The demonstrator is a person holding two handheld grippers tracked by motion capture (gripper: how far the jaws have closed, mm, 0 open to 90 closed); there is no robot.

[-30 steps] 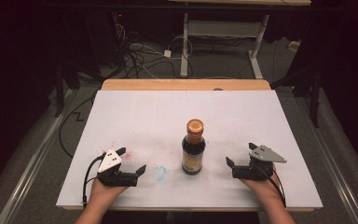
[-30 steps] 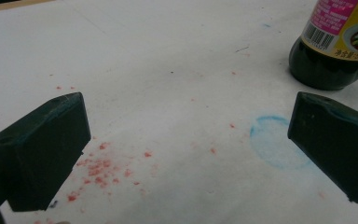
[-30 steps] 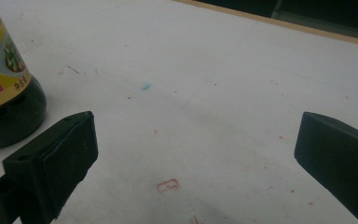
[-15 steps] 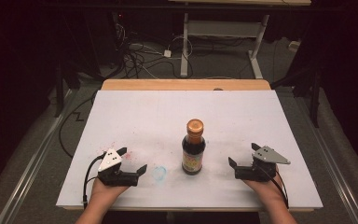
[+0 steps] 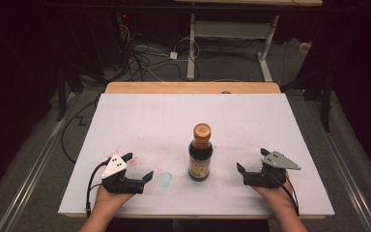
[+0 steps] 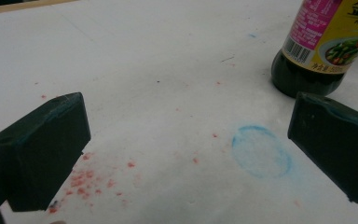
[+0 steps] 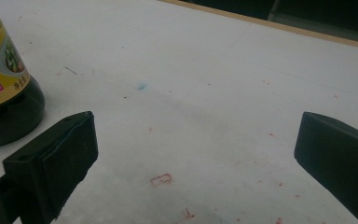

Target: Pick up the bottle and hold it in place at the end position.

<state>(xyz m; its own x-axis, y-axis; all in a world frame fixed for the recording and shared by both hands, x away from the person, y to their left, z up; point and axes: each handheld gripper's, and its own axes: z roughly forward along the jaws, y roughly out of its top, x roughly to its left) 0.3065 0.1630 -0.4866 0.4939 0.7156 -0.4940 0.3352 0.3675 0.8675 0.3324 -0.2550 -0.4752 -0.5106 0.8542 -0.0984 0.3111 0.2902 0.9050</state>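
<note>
A dark sauce bottle [image 5: 201,153] with an orange cap and a yellow and pink label stands upright near the front middle of the white table top [image 5: 164,121]. My left gripper [image 5: 138,166] rests on the table left of the bottle, open, with nothing between its fingers. My right gripper [image 5: 252,160] rests to the bottle's right, open and also holding nothing. In the left gripper view the gripper [image 6: 189,149] frames a blue ring mark [image 6: 261,150], with the bottle [image 6: 317,46] at upper right. In the right gripper view the gripper [image 7: 196,158] faces bare table, with the bottle [image 7: 4,93] at far left.
Red specks [image 6: 86,182] and a faint blue ring [image 5: 164,179] stain the table between the left gripper and the bottle. A wooden strip [image 5: 193,87] edges the far side. Cables [image 5: 145,58] and desk legs [image 5: 191,48] lie on the dark floor beyond.
My right gripper has drifted slightly to the right, away from the bottle. The left gripper and the bottle have stayed where they were.
</note>
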